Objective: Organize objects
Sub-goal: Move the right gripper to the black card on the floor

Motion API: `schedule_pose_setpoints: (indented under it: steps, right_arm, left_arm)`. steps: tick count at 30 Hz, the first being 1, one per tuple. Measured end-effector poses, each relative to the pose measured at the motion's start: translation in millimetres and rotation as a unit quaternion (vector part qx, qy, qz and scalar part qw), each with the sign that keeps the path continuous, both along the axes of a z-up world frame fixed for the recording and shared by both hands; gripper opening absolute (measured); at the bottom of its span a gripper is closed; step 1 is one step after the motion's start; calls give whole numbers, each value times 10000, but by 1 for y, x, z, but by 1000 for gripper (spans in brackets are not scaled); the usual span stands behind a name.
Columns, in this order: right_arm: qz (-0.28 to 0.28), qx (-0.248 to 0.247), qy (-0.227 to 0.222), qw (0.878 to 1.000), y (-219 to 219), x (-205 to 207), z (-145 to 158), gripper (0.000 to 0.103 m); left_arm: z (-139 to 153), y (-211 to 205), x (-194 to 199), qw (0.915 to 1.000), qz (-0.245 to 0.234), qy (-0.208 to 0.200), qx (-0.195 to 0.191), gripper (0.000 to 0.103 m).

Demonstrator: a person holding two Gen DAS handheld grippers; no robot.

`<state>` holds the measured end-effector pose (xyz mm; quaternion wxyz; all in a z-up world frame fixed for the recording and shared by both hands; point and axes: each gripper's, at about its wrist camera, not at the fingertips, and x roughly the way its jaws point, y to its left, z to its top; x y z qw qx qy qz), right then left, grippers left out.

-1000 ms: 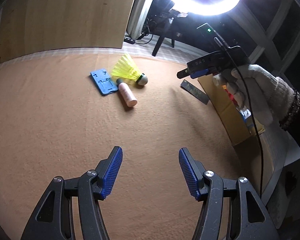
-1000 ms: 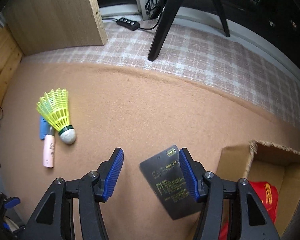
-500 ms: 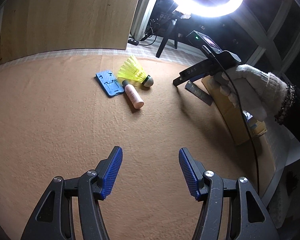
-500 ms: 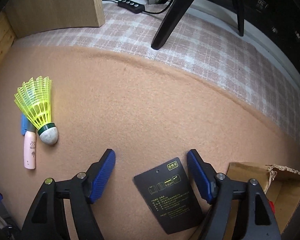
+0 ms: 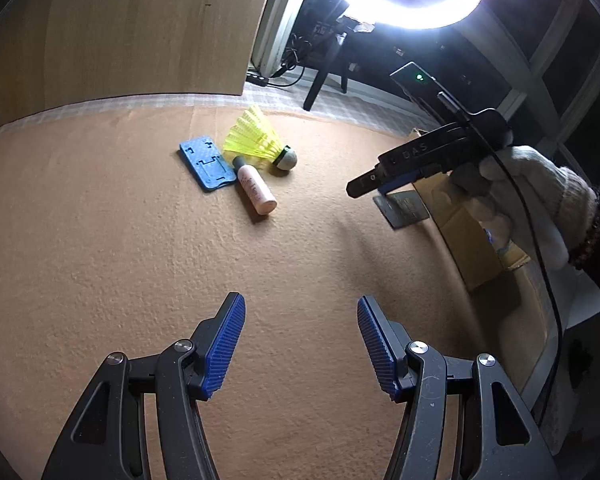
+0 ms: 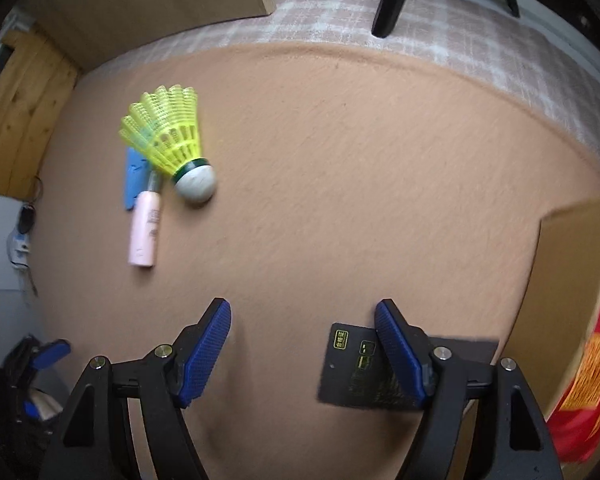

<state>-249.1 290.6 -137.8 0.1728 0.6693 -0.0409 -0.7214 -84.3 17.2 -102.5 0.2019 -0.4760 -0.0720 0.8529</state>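
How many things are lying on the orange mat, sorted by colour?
Yellow: 1, the shuttlecock
Pink: 1, the small bottle
Blue: 1, the flat plastic holder
Black: 1, the printed card
Total: 4 on the mat

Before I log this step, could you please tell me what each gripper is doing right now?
Left gripper: open, holding nothing.
Right gripper: open, holding nothing; the black card lies partly under one jaw.
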Motion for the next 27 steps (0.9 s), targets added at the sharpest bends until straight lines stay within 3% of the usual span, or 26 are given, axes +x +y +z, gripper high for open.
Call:
schedule_pose_setpoints:
  steps: [2, 4, 12, 15, 19, 23, 27]
  right_arm:
    - [-354, 430, 235, 9982, 12, 4, 8, 71]
    - [-377, 462, 245, 9979, 14, 10, 10, 67]
    - [-402, 1011, 143, 9940, 9, 24, -7, 70]
    - [-498, 609, 39, 9969, 9, 26, -6, 71]
    - [-155, 395, -104, 9990, -8, 30, -5, 70]
    - [-320, -678, -641, 9951, -4, 33, -7, 70]
    - [-372, -373, -53, 9986, -1, 40, 10, 69]
  left_arm:
    - [1, 1, 0, 10000, -19, 13, -1, 62]
    - [2, 1, 0, 10000, -23, 28, 7, 62]
    - [6, 0, 2, 9999, -46, 82, 54, 62]
    - [7, -5, 4, 9999, -26, 108, 64, 62]
    - [7, -10, 6, 9999, 11, 91, 87, 62]
    - [10, -12, 10, 9999, -22, 128, 83, 62]
    - [13, -16, 13, 9998, -7, 167, 62, 62]
